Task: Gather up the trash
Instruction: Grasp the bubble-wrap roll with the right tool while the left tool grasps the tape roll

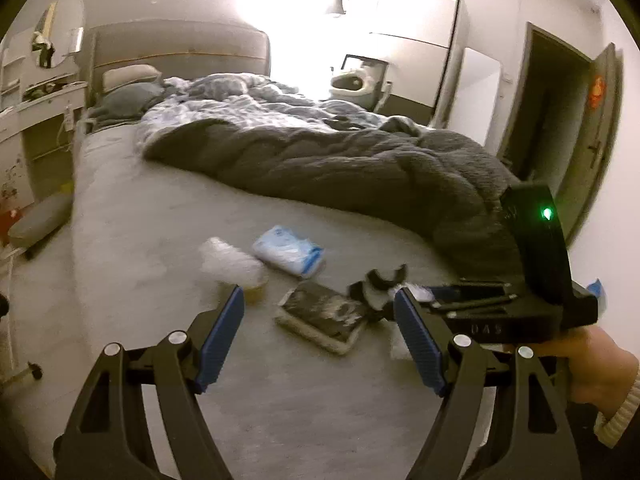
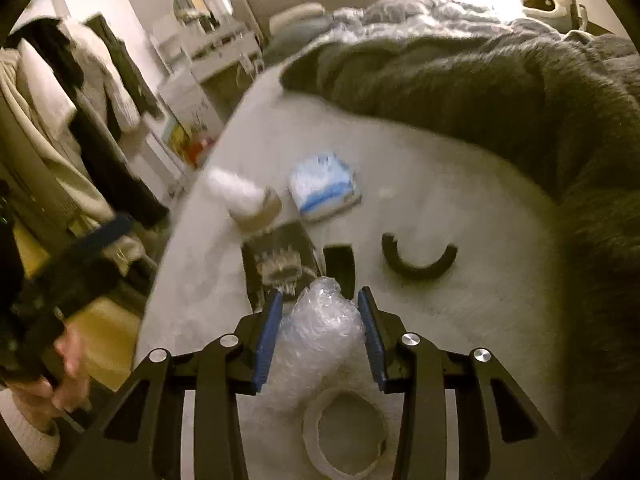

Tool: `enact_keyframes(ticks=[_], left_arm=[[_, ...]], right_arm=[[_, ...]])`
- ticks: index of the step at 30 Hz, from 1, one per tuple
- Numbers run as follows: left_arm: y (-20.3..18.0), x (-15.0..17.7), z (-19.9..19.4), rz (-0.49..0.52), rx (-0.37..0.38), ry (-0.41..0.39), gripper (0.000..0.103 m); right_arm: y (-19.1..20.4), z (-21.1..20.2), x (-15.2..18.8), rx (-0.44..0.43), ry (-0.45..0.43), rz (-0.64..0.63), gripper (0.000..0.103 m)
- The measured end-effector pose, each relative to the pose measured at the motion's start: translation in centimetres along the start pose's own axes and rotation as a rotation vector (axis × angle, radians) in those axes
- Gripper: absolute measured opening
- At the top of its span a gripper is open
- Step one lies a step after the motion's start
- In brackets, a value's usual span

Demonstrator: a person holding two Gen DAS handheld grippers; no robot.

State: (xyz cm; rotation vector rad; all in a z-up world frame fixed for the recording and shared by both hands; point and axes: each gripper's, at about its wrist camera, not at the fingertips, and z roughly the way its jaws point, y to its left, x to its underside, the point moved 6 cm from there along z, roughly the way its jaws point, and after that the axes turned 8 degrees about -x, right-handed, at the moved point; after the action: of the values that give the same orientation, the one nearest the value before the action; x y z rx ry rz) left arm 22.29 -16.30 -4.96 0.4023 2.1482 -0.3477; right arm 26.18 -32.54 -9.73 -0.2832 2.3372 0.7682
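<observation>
Blue tissue pack (image 2: 324,184) lies beyond tool-held bubble wrap (image 2: 320,328).

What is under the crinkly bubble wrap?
The bubble wrap sits between the right gripper's pads, above the pale bed sheet. A tape ring lies nearer. Anything beneath is hidden.

bubble wrap (image 2: 320,328): clear crumpled wad, on the bed, between blue pads
tissue pack (image 2: 323,186): white-blue, flat on sheet
curved black piece (image 2: 418,262): C-shaped, lying flat
tape roll (image 2: 344,428): ring, flat
</observation>
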Motion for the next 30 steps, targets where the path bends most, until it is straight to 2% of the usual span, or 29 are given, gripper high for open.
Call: enact_keyframes(ticks=[5, 7, 11, 18, 22, 28, 29, 30], left_arm=[[-2.8, 0.3, 0.8, 0.056, 0.047, 0.010, 0.079], [-3.8, 0.7, 1.3, 0.077, 0.063, 0.022, 0.079], [-6.2, 1.8, 2.8, 0.128, 0.093, 0.063, 0.079], [-10.0, 3.9, 4.9, 0.210, 0.164, 0.137, 0.079], [-11.5, 5.4, 6.3, 0.259, 0.174, 0.183, 0.079], [-12.3, 6.6, 8.1, 0.265, 0.173, 0.226, 0.078], [-12.4, 6.8, 8.4, 0.266, 0.168, 0.237, 0.072], [-12.4, 7.0, 8.7, 0.271, 0.165, 0.249, 0.059]], right_arm=[[-1.0, -2.9, -1.4, 0.000, -0.122, 0.010, 0.040], [-1.6, -3.8, -1.5, 0.017, -0.145, 0.011, 0.040], [-2.7, -4.5, -1.4, 0.071, -0.146, 0.001, 0.040], [-4.0, -5.6, -1.1, 0.059, -0.149, 0.002, 0.040], [-4.4, -6.0, -0.5, 0.055, -0.146, -0.013, 0.040], [-4.4, -6.2, 0.0, 0.031, -0.130, -0.042, 0.040], [-4.3, -6.2, 0.2, 0.031, -0.127, -0.048, 0.040], [-4.3, -6.2, 0.3, 0.030, -0.123, -0.057, 0.040]])
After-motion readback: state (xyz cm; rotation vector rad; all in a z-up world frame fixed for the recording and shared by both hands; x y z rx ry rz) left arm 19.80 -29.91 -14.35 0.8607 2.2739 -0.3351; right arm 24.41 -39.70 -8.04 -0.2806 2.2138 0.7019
